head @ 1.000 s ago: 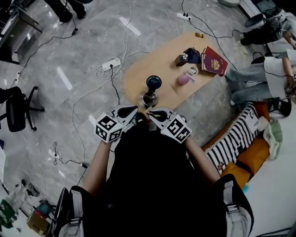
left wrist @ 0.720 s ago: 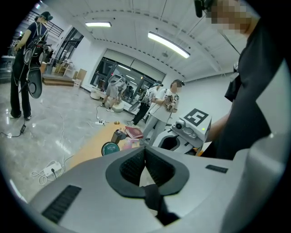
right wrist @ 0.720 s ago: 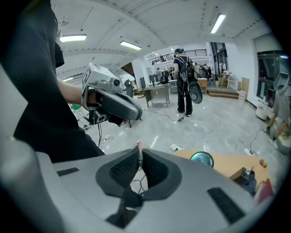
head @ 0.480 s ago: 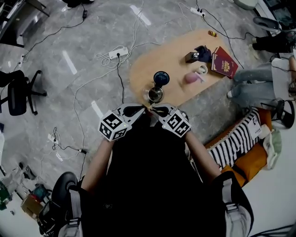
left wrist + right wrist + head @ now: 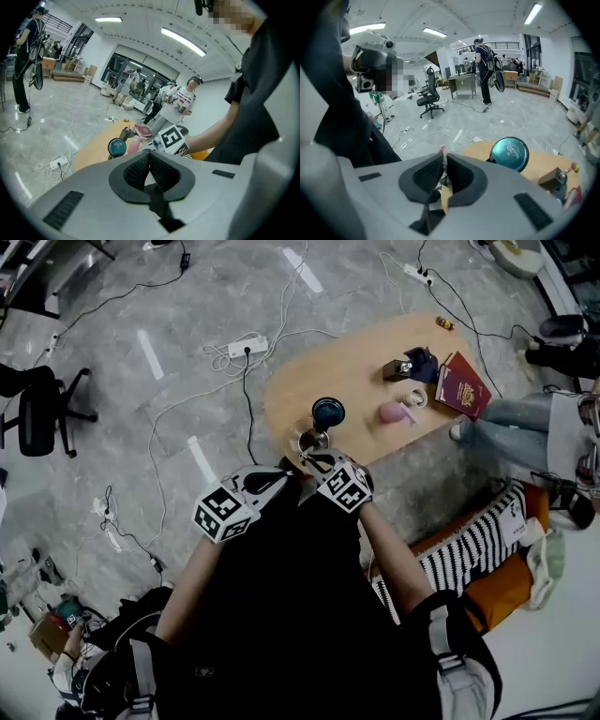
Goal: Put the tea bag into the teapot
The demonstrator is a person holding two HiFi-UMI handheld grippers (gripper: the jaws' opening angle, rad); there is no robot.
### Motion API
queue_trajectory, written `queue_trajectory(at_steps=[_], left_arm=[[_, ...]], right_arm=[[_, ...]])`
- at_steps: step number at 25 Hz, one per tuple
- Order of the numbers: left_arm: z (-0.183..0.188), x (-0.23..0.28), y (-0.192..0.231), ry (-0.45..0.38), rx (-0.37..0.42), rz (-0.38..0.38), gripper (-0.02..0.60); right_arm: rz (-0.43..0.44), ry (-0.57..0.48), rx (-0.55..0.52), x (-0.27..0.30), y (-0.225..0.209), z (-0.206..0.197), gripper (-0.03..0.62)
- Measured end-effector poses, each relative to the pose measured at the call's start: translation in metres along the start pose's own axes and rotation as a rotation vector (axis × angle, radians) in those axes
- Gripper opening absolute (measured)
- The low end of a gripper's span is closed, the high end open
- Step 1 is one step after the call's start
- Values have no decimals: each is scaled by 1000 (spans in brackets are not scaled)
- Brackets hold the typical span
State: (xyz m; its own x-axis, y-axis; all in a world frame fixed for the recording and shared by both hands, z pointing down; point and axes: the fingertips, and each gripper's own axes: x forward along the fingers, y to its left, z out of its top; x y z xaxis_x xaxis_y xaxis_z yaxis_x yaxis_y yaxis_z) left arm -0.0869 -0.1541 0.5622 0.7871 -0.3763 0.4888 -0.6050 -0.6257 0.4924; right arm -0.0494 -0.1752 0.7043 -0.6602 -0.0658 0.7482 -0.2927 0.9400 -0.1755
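The tea bag (image 5: 444,180), a thin paper packet with a pink top corner and a tan lower part, is pinched in my right gripper (image 5: 443,161), which is shut on it. In the head view the right gripper (image 5: 313,461) hangs just at the near rim of the open metal teapot (image 5: 307,440) on the low wooden table (image 5: 366,343). My left gripper (image 5: 277,476) hovers beside it to the left, off the table's near edge. Its pads meet at the tip with nothing between them (image 5: 149,159).
A teal round tin (image 5: 327,412) stands right behind the teapot; the right gripper view shows the tin (image 5: 509,153) too. Further right lie a pink object (image 5: 394,412), a dark box (image 5: 412,364) and a red book (image 5: 466,385). Cables and a power strip (image 5: 247,347) cross the floor; an office chair (image 5: 42,413) stands left.
My right gripper has come down and forward with the tea bag, closer to the teapot's rim. The left gripper has stayed about where it was.
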Motion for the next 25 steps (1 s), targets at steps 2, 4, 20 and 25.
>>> queue_trajectory(at_steps=[2,4,20,25], left_arm=[[-5,1,0,13,-9,3,9],[-12,0,0,33,-19,7,9],[-25,2,1,56,-62,11,9],[-22,2,3,53,-58,0,9]], right_arm=[[-8,9,16,9,-9,-5,28],[-8,19,20,18,-16,-10,29],[-25,71,56,36,-37,-36,104],[-39,60,81,35,-36,-32,104]])
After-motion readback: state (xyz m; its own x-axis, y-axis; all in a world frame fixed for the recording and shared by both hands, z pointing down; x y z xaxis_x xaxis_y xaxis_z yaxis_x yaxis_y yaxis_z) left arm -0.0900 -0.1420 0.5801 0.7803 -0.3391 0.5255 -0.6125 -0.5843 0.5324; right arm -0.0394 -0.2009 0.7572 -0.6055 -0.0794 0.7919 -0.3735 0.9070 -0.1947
